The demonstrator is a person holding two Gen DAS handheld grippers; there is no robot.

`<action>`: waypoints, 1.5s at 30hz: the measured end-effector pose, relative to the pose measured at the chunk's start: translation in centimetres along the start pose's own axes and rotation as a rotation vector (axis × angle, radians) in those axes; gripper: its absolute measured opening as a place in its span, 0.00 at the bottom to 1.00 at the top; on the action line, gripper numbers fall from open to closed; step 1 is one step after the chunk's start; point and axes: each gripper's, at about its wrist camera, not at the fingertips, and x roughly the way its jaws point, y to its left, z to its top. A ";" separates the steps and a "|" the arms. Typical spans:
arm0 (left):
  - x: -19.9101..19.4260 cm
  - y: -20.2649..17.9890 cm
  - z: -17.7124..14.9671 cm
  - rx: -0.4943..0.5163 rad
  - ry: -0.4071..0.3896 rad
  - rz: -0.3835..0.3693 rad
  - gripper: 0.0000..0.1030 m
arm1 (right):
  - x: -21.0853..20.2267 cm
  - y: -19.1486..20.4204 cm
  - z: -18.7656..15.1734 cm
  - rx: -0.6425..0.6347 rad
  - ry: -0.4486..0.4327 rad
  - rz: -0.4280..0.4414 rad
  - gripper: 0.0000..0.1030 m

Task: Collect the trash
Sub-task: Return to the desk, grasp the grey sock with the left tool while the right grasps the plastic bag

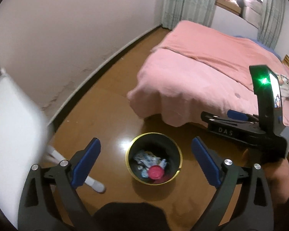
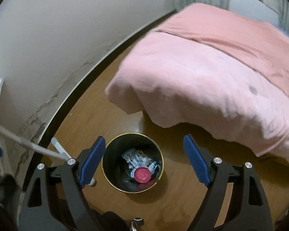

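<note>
Bin [image 1: 154, 157] right in the middle, a black one with a gold rim, standing on the wooden floor [image 1: 106, 105] near the corner of the bed. Inside it: crumpled wrappers [image 2: 136, 158] and a round red lid [image 2: 142, 174] lying on top of them. Left gripper [image 1: 146, 161] hangs above the bin with its blue pads spread wide and nothing between them. Right gripper [image 2: 144, 161] is over the bin too, also spread wide, also empty. Pink blanket [image 2: 212, 73] droops off the bed toward the floor. Left view alone catches the right gripper from the side, green light glowing, plus the curtains [image 1: 188, 5] and window beyond. Right view alone shows a white rod [image 2: 28, 144] slanting down by the stained wall [image 2: 48, 57].
</note>
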 end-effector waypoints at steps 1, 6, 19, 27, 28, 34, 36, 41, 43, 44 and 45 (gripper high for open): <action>-1.2 0.9 -0.3 -0.005 -0.012 0.019 0.91 | -0.6 0.8 -0.1 -0.021 -0.011 0.010 0.78; -9.9 9.6 -3.4 -0.117 -0.109 0.137 0.92 | -5.1 8.5 -1.3 -0.195 -0.076 0.142 0.78; -26.6 31.7 -20.1 -0.519 -0.150 0.553 0.92 | -16.3 40.9 -10.1 -0.797 -0.123 0.659 0.78; -30.3 36.8 -28.0 -0.678 -0.121 0.608 0.92 | -18.7 57.6 -16.1 -1.108 -0.204 0.732 0.78; -30.4 37.2 -28.5 -0.687 -0.117 0.607 0.92 | -18.8 58.5 -16.5 -1.121 -0.207 0.725 0.78; -29.7 38.5 -28.7 -0.693 -0.116 0.585 0.92 | -16.7 63.4 -17.2 -1.172 -0.181 0.660 0.55; -29.4 39.3 -28.1 -0.683 -0.119 0.579 0.92 | -16.5 63.5 -17.1 -1.173 -0.162 0.659 0.33; -27.6 40.9 -26.3 -0.661 -0.104 0.575 0.92 | -18.9 60.6 -15.8 -1.104 -0.197 0.741 0.30; -26.9 41.6 -25.7 -0.656 -0.089 0.580 0.92 | -19.5 60.0 -15.2 -1.073 -0.187 0.774 0.30; -26.4 41.9 -25.3 -0.652 -0.084 0.581 0.92 | -20.0 59.2 -14.9 -1.059 -0.181 0.790 0.30; -26.0 42.1 -25.0 -0.650 -0.080 0.582 0.92 | -20.3 58.6 -14.6 -1.049 -0.176 0.798 0.30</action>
